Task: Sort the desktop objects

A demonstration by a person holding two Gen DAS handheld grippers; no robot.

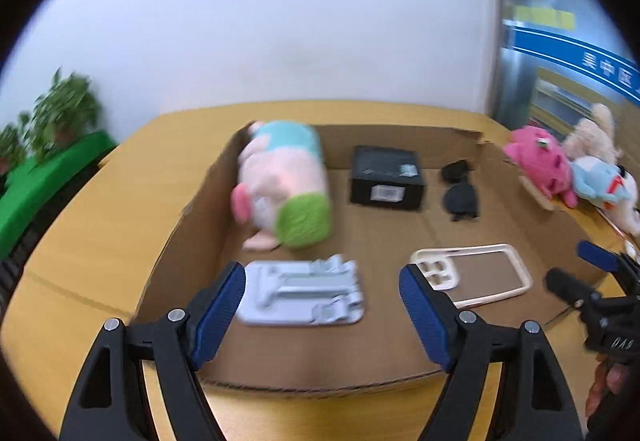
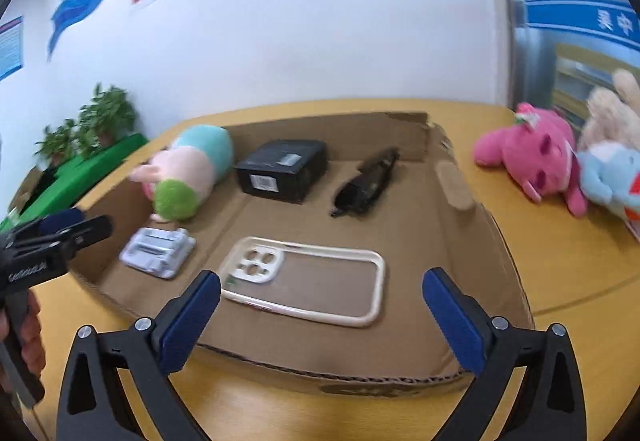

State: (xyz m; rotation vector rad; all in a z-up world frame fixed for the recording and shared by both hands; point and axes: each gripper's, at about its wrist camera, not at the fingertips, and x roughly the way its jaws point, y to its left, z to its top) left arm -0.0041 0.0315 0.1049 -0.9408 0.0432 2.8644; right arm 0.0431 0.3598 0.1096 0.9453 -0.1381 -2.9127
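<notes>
Both the left hand-held gripper [image 1: 322,305] and right hand-held gripper [image 2: 322,315] gape apart, empty, at the cardboard tray's [image 2: 472,241] near edge; inside it lie the phone case [image 2: 308,283] nearest, the black box [image 2: 282,171] behind, and the sunglasses [image 2: 366,183] right of that box.

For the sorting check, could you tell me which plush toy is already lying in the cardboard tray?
The pink, teal and green plush toy at the tray's far left; the other plush toys lie outside on the table.
</notes>
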